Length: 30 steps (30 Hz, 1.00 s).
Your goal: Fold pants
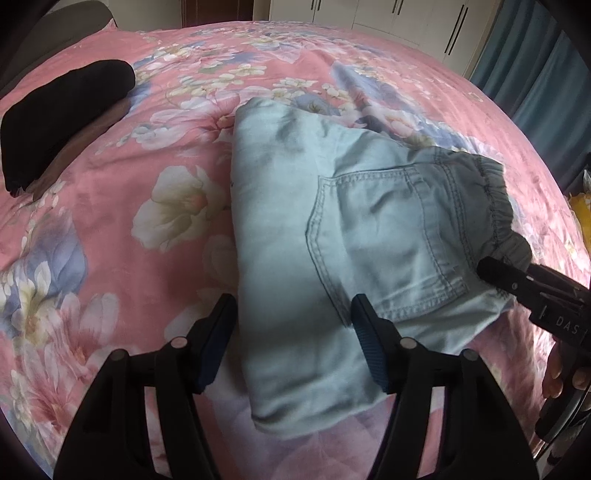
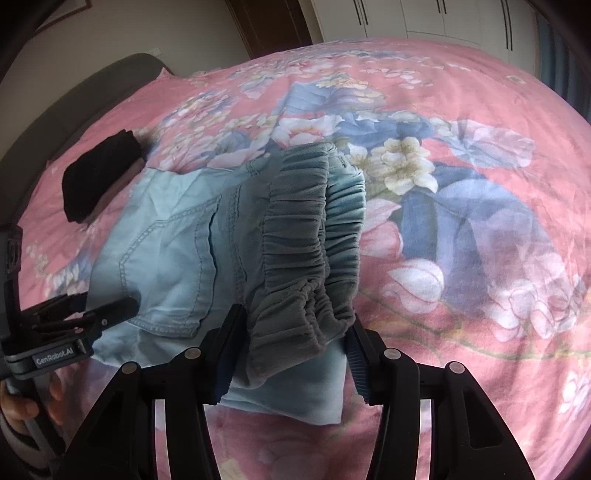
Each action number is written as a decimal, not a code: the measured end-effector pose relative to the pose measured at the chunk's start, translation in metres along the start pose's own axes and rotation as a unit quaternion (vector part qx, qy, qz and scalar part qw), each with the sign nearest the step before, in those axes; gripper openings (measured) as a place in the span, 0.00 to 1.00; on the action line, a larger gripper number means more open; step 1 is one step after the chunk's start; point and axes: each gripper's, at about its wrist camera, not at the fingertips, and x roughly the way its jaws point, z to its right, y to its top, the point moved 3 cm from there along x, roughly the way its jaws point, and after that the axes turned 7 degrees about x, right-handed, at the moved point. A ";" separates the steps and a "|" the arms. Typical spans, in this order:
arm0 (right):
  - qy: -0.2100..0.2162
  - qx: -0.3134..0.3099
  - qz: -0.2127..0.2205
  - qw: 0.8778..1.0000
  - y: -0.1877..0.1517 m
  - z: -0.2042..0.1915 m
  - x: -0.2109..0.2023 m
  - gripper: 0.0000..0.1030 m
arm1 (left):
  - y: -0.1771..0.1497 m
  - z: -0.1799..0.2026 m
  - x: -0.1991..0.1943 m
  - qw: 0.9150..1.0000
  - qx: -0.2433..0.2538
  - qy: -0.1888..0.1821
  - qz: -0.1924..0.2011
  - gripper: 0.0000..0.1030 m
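Note:
Light blue pants (image 1: 332, 221) lie folded into a thick packet on the pink flowered bedspread (image 1: 110, 240), back pocket (image 1: 384, 236) up. My left gripper (image 1: 293, 332) is open, its fingers straddling the near edge of the packet without pinching it. In the right wrist view the gathered elastic waistband (image 2: 295, 240) bunches up between the fingers of my right gripper (image 2: 295, 332); the fabric brushes the pads but the jaws stand apart. The right gripper (image 1: 495, 271) shows at the waistband corner in the left wrist view. The left gripper (image 2: 122, 306) shows over the pocket side of the pants (image 2: 166, 258).
A black folded garment (image 1: 62, 114) lies on the bed to the far left, also the black garment (image 2: 99, 177). White wardrobe doors (image 1: 388, 22) and a blue curtain (image 1: 535, 81) stand beyond the bed. A hand (image 1: 561, 369) holds the right gripper.

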 end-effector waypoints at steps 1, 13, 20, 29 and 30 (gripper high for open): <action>0.002 -0.005 0.005 1.000 -0.001 -0.002 -0.004 0.50 | -0.003 0.001 -0.002 1.000 0.005 0.001 0.002 0.62; -0.029 -0.008 0.006 1.000 -0.009 -0.006 -0.008 0.53 | -0.013 0.011 -0.013 1.000 0.011 0.018 -0.001 0.65; -0.025 -0.021 0.039 0.999 -0.016 -0.019 -0.052 0.74 | -0.014 0.019 -0.055 0.999 0.004 0.019 0.033 0.80; -0.020 -0.055 0.078 0.995 -0.027 -0.042 -0.106 0.99 | -0.021 0.028 -0.115 0.997 0.004 0.033 0.069 0.99; -0.021 -0.058 0.080 0.995 -0.027 -0.044 -0.110 0.99 | -0.022 0.029 -0.121 0.997 0.003 0.034 0.071 0.99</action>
